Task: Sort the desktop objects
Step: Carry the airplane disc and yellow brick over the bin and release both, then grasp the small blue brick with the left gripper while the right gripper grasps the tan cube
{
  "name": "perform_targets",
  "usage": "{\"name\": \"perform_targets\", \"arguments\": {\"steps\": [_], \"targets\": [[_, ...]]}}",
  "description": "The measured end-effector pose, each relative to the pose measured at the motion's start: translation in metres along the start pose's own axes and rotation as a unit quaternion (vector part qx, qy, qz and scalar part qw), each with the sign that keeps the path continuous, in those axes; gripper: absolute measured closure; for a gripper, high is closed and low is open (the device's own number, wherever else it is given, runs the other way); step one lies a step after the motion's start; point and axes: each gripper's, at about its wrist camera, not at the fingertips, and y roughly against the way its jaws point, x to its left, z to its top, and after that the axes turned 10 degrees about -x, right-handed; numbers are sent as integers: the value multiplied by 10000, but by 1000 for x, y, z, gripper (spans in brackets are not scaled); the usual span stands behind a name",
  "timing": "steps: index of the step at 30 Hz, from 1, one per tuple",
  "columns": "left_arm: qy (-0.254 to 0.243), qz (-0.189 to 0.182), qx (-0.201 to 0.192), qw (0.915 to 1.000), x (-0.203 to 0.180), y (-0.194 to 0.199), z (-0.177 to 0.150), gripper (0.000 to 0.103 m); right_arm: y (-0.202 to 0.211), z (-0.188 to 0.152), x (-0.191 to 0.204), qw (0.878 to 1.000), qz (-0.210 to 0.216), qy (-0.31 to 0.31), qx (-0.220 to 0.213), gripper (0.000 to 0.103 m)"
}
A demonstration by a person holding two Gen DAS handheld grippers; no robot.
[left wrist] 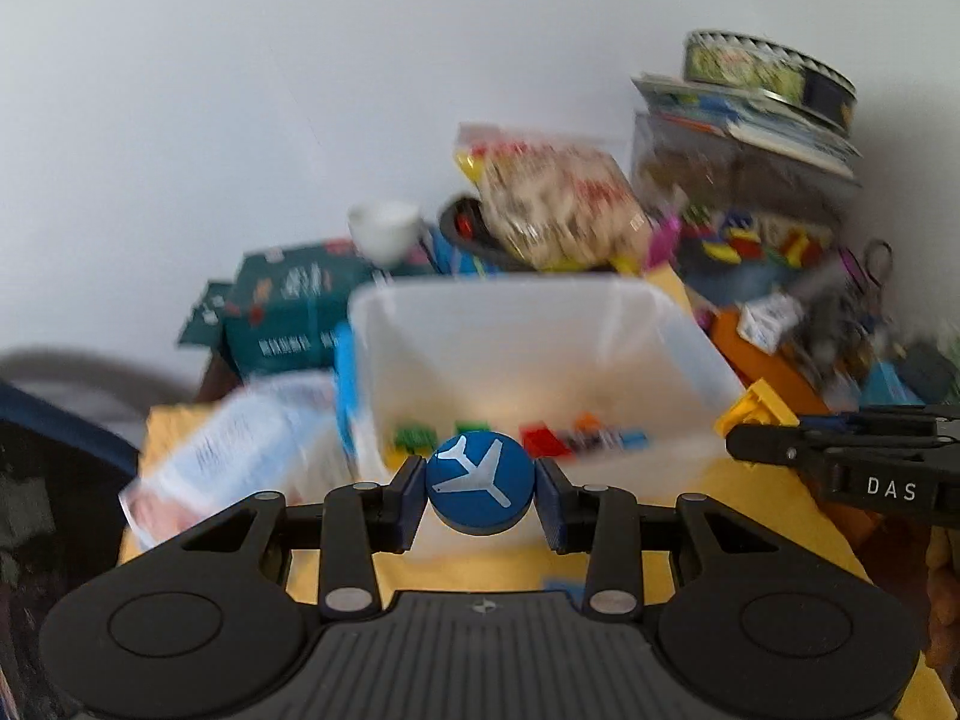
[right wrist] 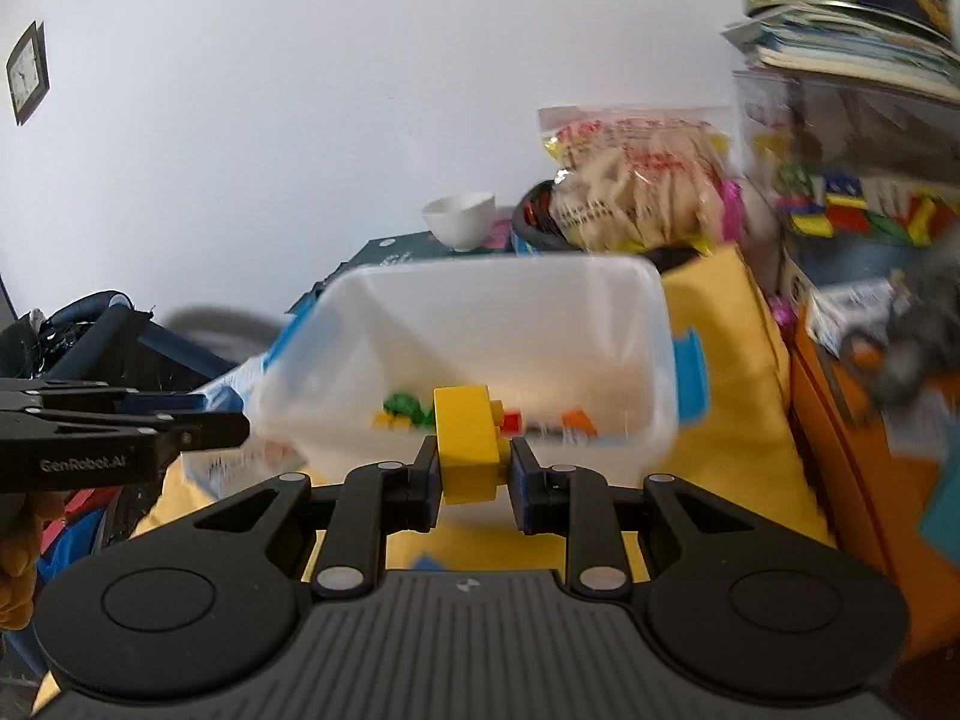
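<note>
My left gripper [left wrist: 480, 495] has its jaws clamped on the blue disc [left wrist: 480, 483], low centre; my right gripper [right wrist: 474, 468] pinches the yellow block [right wrist: 468, 441]. Both hang just short of the clear bin [left wrist: 540, 348], lined up, I'd say, for dropping in with the bricks [left wrist: 546, 438].

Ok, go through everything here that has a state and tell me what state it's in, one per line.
Left tongs: shut on the blue airplane disc.
Right tongs: shut on the yellow brick.
Clear bin: lid off, some bricks inside.
White bowl: upright, on a box.
Snack bag: contents inside; seal unclear.
</note>
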Motion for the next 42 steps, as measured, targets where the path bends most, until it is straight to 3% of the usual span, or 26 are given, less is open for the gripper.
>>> {"name": "perform_targets", "arguments": {"steps": [5, 11, 13, 14, 15, 22, 25, 28, 32, 37, 39, 42], "targets": [[44, 106, -10, 9999, 7, -27, 24, 61, -27, 30, -3, 9998, -70, 186, 94, 77], [-108, 141, 124, 9998, 4, -60, 37, 61, -61, 42, -8, 9987, -194, 384, 289, 77], [-198, 208, 317, 9991, 1, -76, 35, 51, -70, 43, -8, 9985, -232, 416, 262, 70], [-252, 306, 374, 9985, 2, -81, 33, 49, -73, 43, -9, 9983, -317, 450, 193, 51], [-292, 424, 373, 9980, 2, -84, 32, 48, -75, 43, -9, 9980, -376, 483, 161, 38], [-192, 375, 7, 9991, 14, -49, 24, 40, -40, 26, -2, 9986, -176, 489, 31, 41], [-1, 277, -44, 9996, 24, -23, 7, 37, -22, -7, 12, 9984, -34, 538, 156, 40], [236, 302, 121, 9992, 32, -7, -24, 37, -26, -56, 25, 9962, -147, 617, 596, 40], [159, 426, 542, 9975, 32, 2, -72, 37, -47, -106, 34, 9917, -349, 610, 1073, 43], [146, 466, 779, 9958, 38, 10, -102, 37, -67, -118, 42, 9903, -474, 550, 1187, 46], [116, 485, 851, 9951, 38, 12, -109, 37, -75, -123, 45, 9869, -544, 672, 1359, 62], [67, 465, 884, 9950, 36, 14, -115, 37, -75, -122, 37, 9889, -490, 444, 1328, 65]]}}
